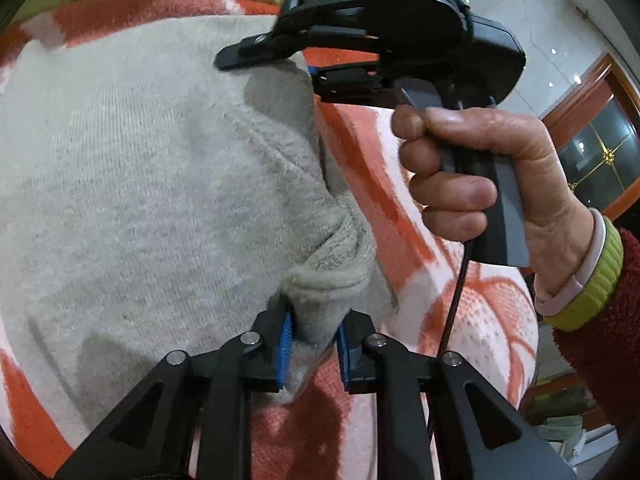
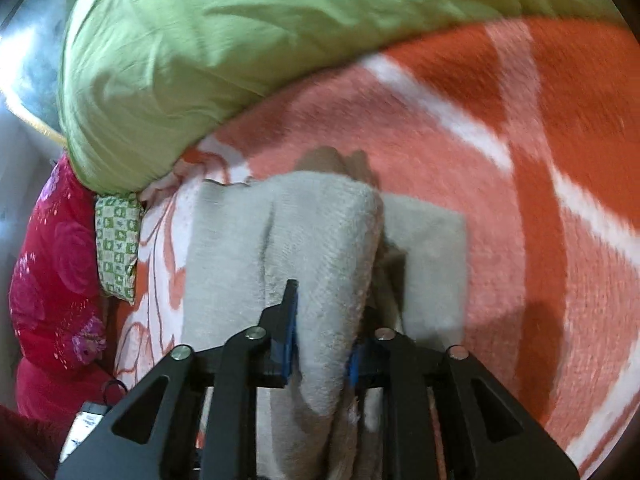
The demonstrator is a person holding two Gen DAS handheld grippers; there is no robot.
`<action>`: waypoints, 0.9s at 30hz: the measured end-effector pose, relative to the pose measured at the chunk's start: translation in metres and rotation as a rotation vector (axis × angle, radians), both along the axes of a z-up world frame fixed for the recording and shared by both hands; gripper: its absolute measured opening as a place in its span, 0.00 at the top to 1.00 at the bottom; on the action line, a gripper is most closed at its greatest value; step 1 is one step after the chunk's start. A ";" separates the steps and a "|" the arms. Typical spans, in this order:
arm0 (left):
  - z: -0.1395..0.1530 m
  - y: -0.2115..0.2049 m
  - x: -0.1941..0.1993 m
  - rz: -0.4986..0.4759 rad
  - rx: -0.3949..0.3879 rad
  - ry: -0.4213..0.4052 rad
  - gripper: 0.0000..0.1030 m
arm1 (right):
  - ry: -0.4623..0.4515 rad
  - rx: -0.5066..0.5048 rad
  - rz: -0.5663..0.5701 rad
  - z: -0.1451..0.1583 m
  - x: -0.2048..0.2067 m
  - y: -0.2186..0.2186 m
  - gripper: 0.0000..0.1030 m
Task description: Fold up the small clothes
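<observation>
A light grey fleece garment (image 1: 140, 160) lies spread on an orange and white blanket (image 1: 404, 184). In the left wrist view its near edge is bunched between the blue pads of my left gripper (image 1: 315, 340), and the cloth touches both pads. Farther along the same edge, my right gripper (image 1: 272, 68) has a corner of the garment between its fingers, and a person's hand (image 1: 480, 168) holds its handle. In the right wrist view a thick fold of the garment (image 2: 312, 232) fills the space between the pads of the right gripper (image 2: 322, 344), draped over a flat grey layer.
A green quilt (image 2: 240, 40) is heaped at the far side of the blanket (image 2: 500, 152). Red floral bedding (image 2: 52, 280) and a small green-patterned pillow (image 2: 118, 248) lie at the left. A wooden cabinet (image 1: 600, 140) stands beyond the bed at right.
</observation>
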State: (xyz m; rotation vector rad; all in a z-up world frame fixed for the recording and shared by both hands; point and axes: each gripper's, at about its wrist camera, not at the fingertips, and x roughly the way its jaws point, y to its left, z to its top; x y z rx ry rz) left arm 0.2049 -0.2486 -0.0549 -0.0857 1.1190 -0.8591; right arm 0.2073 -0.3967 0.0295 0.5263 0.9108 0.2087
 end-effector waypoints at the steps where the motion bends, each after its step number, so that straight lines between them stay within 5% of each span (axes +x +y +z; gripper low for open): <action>1: 0.002 0.002 -0.001 -0.007 -0.007 0.008 0.67 | 0.000 0.017 -0.021 0.001 -0.005 -0.004 0.71; 4: 0.011 0.010 -0.011 -0.052 -0.024 0.029 0.45 | -0.025 0.000 -0.089 0.013 -0.029 -0.010 0.65; 9: 0.027 0.045 -0.038 -0.075 -0.019 0.005 0.43 | -0.093 0.000 -0.143 0.032 -0.082 0.002 0.58; 18: 0.029 0.157 0.033 0.355 0.046 0.036 0.36 | -0.080 -0.023 -0.123 0.012 -0.105 0.046 0.58; 21: 0.024 0.172 0.060 0.420 0.029 0.067 0.35 | -0.031 -0.086 -0.170 -0.004 -0.098 0.048 0.58; 27: 0.006 0.160 0.079 0.425 -0.012 0.138 0.34 | -0.043 -0.005 -0.195 -0.020 -0.100 0.044 0.58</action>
